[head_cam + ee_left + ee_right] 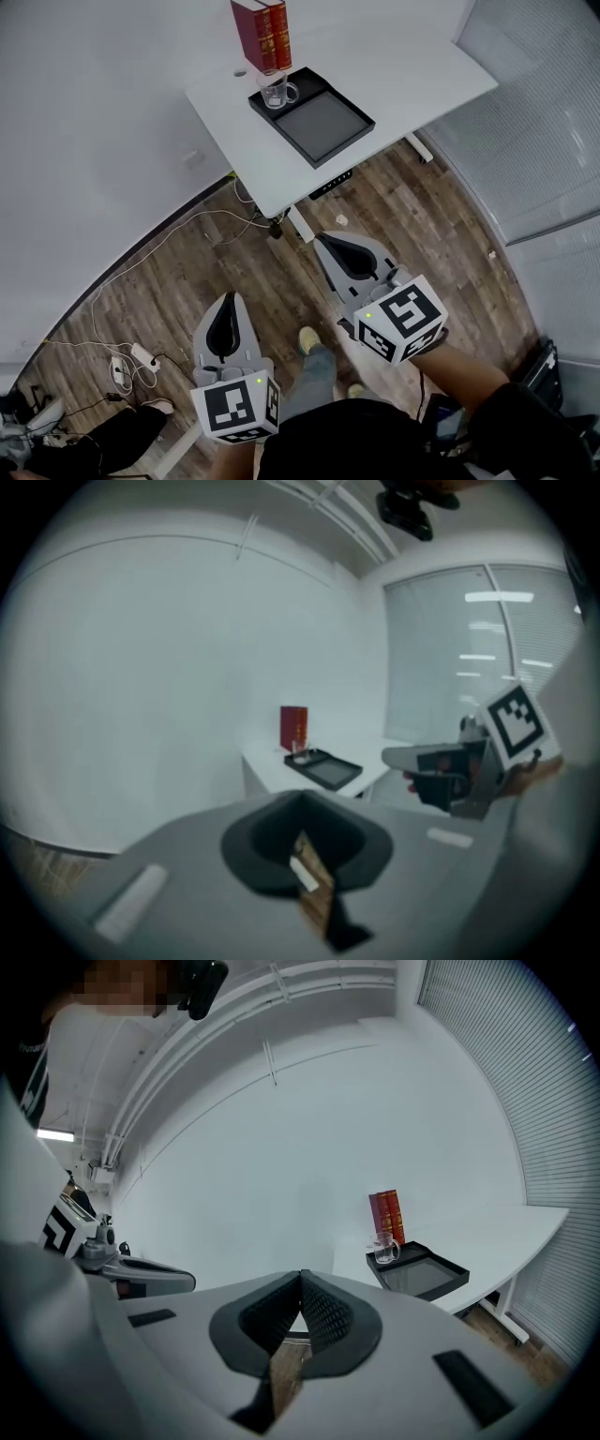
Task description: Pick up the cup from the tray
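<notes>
A clear glass cup [276,90] with a handle stands in the far corner of a black tray [323,124] on a white table [412,75]. In the right gripper view the cup [382,1249] and tray [427,1277] lie far ahead to the right. They are tiny in the left gripper view, cup [298,753] on tray [326,771]. My left gripper [228,300] and right gripper [323,242] hang over the wooden floor, well short of the table. Both are shut and hold nothing, as the left gripper [300,801] and right gripper [301,1279] show in their own views.
Two red books [262,33] stand upright just behind the cup. White cables and a power strip [127,366] lie on the floor at the left. Window blinds [553,141] run along the right. The table's foot [300,225] stands between me and the tray.
</notes>
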A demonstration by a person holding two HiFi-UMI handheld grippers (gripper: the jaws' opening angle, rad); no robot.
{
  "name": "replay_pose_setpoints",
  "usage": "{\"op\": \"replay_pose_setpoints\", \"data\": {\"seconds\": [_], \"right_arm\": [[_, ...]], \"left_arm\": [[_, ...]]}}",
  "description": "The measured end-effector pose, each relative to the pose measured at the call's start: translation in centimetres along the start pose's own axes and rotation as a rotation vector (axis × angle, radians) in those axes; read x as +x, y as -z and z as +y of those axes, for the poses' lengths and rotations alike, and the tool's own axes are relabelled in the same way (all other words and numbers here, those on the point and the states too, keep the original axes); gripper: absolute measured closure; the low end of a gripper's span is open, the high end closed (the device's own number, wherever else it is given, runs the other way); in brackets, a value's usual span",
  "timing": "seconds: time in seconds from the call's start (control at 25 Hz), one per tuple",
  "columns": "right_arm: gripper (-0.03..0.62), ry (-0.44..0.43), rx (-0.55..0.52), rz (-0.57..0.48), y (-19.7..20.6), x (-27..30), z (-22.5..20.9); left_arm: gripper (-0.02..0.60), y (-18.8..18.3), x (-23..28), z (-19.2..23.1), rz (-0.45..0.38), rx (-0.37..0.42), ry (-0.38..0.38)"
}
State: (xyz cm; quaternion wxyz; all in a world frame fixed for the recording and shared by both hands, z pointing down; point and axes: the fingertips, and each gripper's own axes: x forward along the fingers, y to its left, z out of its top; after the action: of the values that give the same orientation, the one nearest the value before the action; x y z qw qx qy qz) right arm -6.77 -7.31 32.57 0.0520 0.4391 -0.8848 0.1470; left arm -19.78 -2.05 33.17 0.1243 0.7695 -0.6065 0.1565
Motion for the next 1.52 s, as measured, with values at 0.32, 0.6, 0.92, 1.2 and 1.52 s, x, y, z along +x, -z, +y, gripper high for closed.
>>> {"op": "replay_pose_setpoints", "data": {"seconds": [0.32,0.6,0.92,1.2,1.52], "right_arm": [[0.582,-0.014,-0.026,0.015,-0.6,4.3,0.9],[0.582,-0.017,-0.046,0.021,-1.1,6.0,1.4],[0.583,-0.008,-0.065,0.026,-1.5,6.7,1.6],[0.582,-0.007,-0.081,0.004,-3.1,6.4,1.4],[0.582,-0.018,-0.075,-0.018,-4.2,8.1,0.0]], "left_arm": [[0.581,-0.4,1.9,3.7,-0.013,-0.032,-0.015],[0.581,-0.7,3.0,5.3,-0.03,-0.045,-0.011],[0.581,-1.1,3.5,6.0,-0.047,-0.06,-0.007],[0.581,-2.0,3.5,5.8,-0.07,-0.058,-0.006],[0.581,-3.2,5.3,6.1,-0.081,-0.06,-0.008]]}}
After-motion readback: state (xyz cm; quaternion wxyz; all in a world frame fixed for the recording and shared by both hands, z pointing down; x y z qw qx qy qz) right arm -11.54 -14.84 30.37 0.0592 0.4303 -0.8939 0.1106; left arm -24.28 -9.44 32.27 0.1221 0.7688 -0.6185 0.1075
